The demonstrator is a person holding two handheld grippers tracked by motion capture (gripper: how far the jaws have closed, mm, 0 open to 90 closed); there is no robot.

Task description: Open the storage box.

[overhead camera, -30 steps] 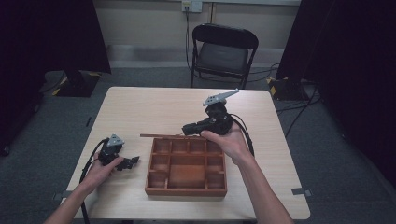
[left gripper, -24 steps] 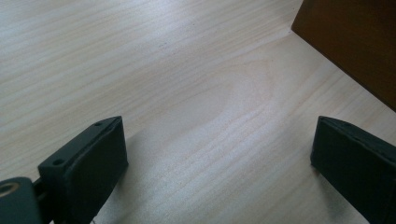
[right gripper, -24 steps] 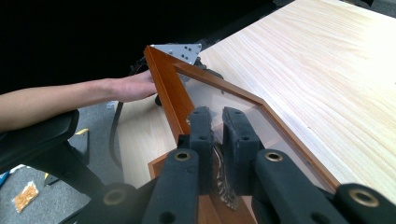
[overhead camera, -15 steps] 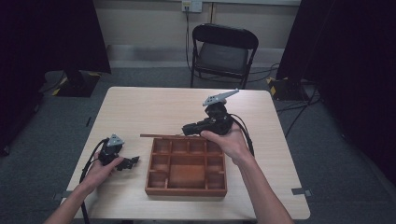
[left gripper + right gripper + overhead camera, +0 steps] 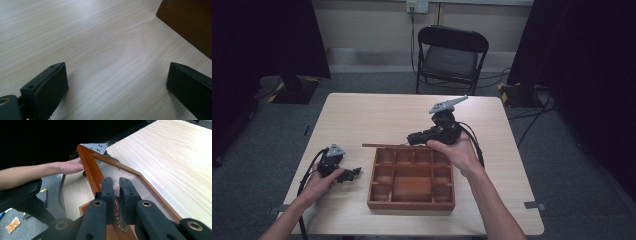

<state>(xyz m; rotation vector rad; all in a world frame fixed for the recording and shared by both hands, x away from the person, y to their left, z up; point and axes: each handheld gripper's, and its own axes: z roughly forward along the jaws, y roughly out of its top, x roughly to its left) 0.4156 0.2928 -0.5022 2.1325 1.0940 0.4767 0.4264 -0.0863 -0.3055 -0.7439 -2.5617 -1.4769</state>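
A: Jaws of the right gripper (image 5: 116, 181): clamped on the frame of the lid (image 5: 87, 162). Jaws of the left gripper (image 5: 116, 82): apart, empty, low over the table (image 5: 377, 115).

B: Lid position?

A: Along the far edge of the tray (image 5: 411, 205), long axis running leftward from the right-hand jaws. Left gripper well apart from it.

B: Count?

A: One lid, one tray, two grippers.

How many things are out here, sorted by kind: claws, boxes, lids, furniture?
Claws: 2, the left claw and the right claw
Wooden compartment tray: 1
Glass-paned lid, clamped in the right claw: 1
Table: 1
Chair: 1
Total: 6
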